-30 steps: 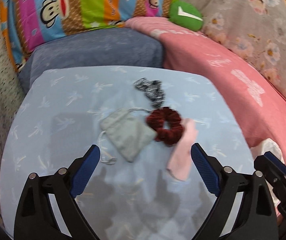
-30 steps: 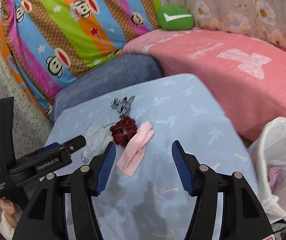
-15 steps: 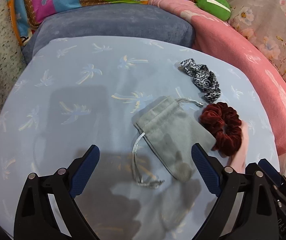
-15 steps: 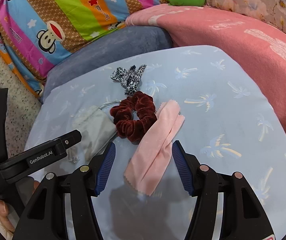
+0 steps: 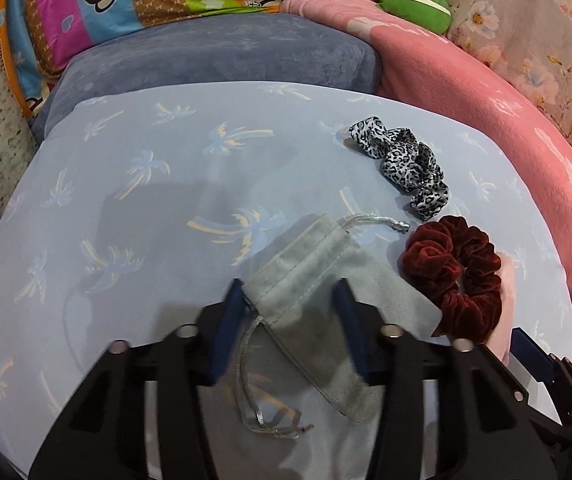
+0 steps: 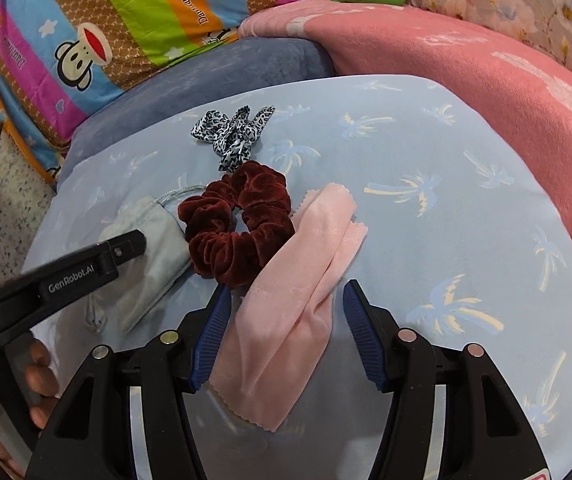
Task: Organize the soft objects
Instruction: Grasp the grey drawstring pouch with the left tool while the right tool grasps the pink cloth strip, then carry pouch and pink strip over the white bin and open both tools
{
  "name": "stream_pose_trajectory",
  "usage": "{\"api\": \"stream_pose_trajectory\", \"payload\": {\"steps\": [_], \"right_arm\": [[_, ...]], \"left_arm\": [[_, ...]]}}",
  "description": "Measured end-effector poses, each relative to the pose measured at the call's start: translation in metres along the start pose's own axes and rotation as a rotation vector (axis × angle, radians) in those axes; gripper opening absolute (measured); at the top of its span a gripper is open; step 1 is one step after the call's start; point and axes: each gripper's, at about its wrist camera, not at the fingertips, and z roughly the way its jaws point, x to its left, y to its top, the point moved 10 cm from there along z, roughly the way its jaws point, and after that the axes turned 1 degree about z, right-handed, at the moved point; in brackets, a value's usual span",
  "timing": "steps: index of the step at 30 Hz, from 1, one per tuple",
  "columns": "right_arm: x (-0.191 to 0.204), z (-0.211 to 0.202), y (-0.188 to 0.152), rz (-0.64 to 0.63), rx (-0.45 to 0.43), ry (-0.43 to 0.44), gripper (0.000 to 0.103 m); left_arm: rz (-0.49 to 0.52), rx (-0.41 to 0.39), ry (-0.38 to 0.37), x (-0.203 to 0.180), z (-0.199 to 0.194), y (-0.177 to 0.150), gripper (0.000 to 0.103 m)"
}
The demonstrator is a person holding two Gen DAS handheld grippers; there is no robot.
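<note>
Both grippers tilt steeply down over the pale blue palm-print cushion (image 5: 133,184), side by side. The left gripper (image 5: 290,300) straddles the mouth end of the grey drawstring pouch (image 5: 318,312); its jaws have just been closing, and the blue pads now sit at the pouch's edges, though whether they press on it I cannot tell. The pouch's long axis runs diagonally, mouth up-left, bottom toward the lower right. The right gripper (image 6: 288,308) has also just been narrowing; its jaws stand apart on either side of the pink cloth strip (image 6: 294,304), not touching it. The strip lies folded, running from near the gripper up-right, beside the maroon scrunchie (image 6: 237,224)
</note>
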Motion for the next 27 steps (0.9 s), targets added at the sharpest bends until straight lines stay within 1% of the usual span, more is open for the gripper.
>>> {"api": "stream_pose_trajectory", "payload": {"steps": [1,2,4,5,6,7,11,16,20,27], "right_arm": [[-0.002,0.0,0.0,-0.006,-0.003,-0.013,0.042],[-0.003,-0.001,-0.001,-0.007,-0.004,-0.018,0.038],[-0.009,-0.003,-0.003,0.004,0.0,-0.021,0.021],[-0.012,-0.004,-0.004,0.014,0.006,-0.018,0.015],[-0.016,-0.006,-0.006,0.03,0.015,-0.004,0.007],[-0.018,-0.008,-0.008,0.047,0.022,0.008,0.004],[-0.027,-0.021,-0.014,0.082,0.028,0.029,0.004],[-0.031,-0.049,-0.012,0.098,-0.003,0.049,0.004],[-0.032,-0.08,-0.005,0.102,-0.052,0.067,0.004],[-0.046,-0.151,0.018,0.109,-0.172,0.094,0.004]], "left_arm": [[0.0,0.011,-0.022,-0.003,0.001,-0.001,0.024],[-0.003,0.013,-0.027,-0.005,0.001,0.001,0.022],[-0.004,0.018,-0.041,-0.007,0.0,0.0,0.017],[-0.004,0.019,-0.043,-0.008,-0.002,-0.001,0.016],[-0.004,0.02,-0.043,-0.009,-0.004,-0.002,0.015],[-0.007,0.018,-0.046,-0.011,-0.006,-0.003,0.015],[-0.005,0.003,-0.058,-0.018,-0.022,-0.007,0.014],[0.005,-0.031,-0.079,-0.032,-0.047,-0.008,0.014],[0.026,-0.068,-0.093,-0.048,-0.07,-0.005,0.014],[0.08,-0.151,-0.129,-0.086,-0.117,0.004,0.014]]}}
